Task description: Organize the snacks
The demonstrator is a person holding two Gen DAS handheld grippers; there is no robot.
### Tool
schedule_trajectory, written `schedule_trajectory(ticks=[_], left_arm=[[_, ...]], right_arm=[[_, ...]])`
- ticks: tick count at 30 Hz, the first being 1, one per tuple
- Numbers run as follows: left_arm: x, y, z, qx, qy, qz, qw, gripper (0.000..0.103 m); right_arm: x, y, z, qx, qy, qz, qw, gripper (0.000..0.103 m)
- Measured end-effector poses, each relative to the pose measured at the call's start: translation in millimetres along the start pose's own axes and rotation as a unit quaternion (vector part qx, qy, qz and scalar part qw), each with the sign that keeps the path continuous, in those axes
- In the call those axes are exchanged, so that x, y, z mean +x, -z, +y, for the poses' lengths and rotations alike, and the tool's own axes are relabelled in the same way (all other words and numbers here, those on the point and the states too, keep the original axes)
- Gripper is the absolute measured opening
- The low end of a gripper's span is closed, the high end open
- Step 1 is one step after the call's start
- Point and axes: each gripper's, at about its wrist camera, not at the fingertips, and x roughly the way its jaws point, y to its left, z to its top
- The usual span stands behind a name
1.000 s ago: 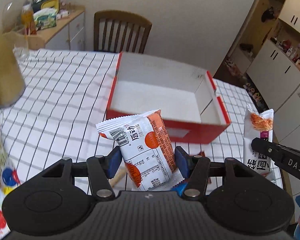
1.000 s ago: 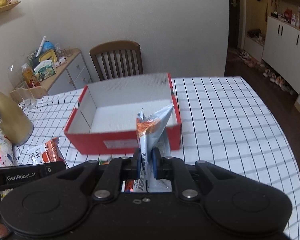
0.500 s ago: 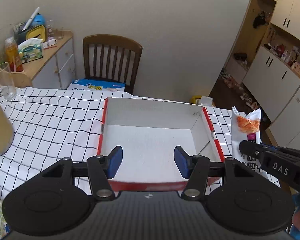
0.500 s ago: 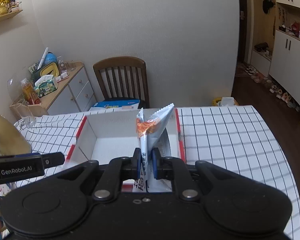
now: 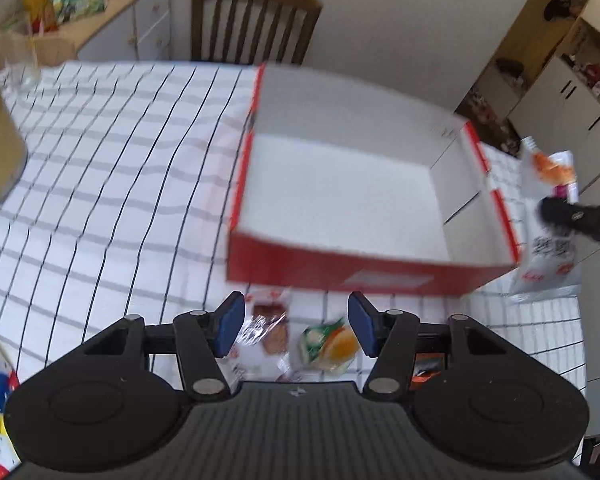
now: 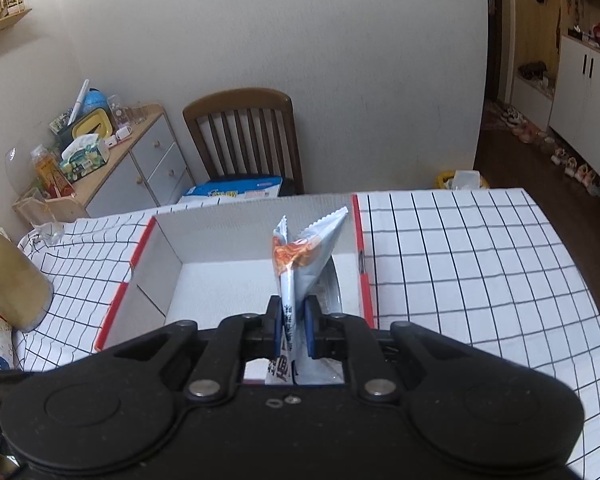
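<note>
A red box with a white inside (image 5: pixel 352 196) stands on the checked tablecloth; it also shows in the right wrist view (image 6: pixel 228 280). My left gripper (image 5: pixel 296 326) is open and empty, low over snacks in front of the box: a clear pack with a brown cake (image 5: pixel 270 330) and a green-orange pack (image 5: pixel 332 344). My right gripper (image 6: pixel 291 328) is shut on a white-and-orange snack packet (image 6: pixel 300 252), held upright above the box's right part. The same packet (image 5: pixel 548 216) shows at the right of the left wrist view.
A gold bottle (image 6: pixel 8 276) stands at the table's left, a glass (image 6: pixel 44 216) behind it. A wooden chair (image 6: pixel 244 136) is behind the table, with a cluttered sideboard (image 6: pixel 112 160) to its left. White cabinets (image 6: pixel 588 84) stand at the right.
My left gripper let go of its white-orange packet, rose over the box, then dropped back toward the snacks in front. My right gripper carried its packet forward over the box.
</note>
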Motion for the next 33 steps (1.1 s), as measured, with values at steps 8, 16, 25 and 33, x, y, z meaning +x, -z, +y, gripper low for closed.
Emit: schedule_trajectory(ticks=[8, 16, 25, 33], left_arm=[[32.3, 12.1, 13.1, -0.009, -0.02, 0.035, 0.9991, 0.076], [66.7, 19.2, 25.4, -0.053, -0.055, 0.071, 0.9946, 0.076], [86.8, 18.2, 23.5, -0.062, -0.068, 0.066, 0.9936, 0.071], [85.6, 17.8, 20.6, -0.054, -0.047, 0.055, 0.9959, 0.046]], right_arm=[[0.4, 3.7, -4.0, -0.002, 0.001, 0.005, 1.0, 0.009], [1.9, 7.8, -11.6, 0.005, 0.008, 0.011, 1.0, 0.009], [3.7, 10.9, -11.9, 0.005, 0.011, 0.013, 1.0, 0.009], [5.0, 10.9, -13.0, 0.003, 0.014, 0.014, 1.0, 0.009]])
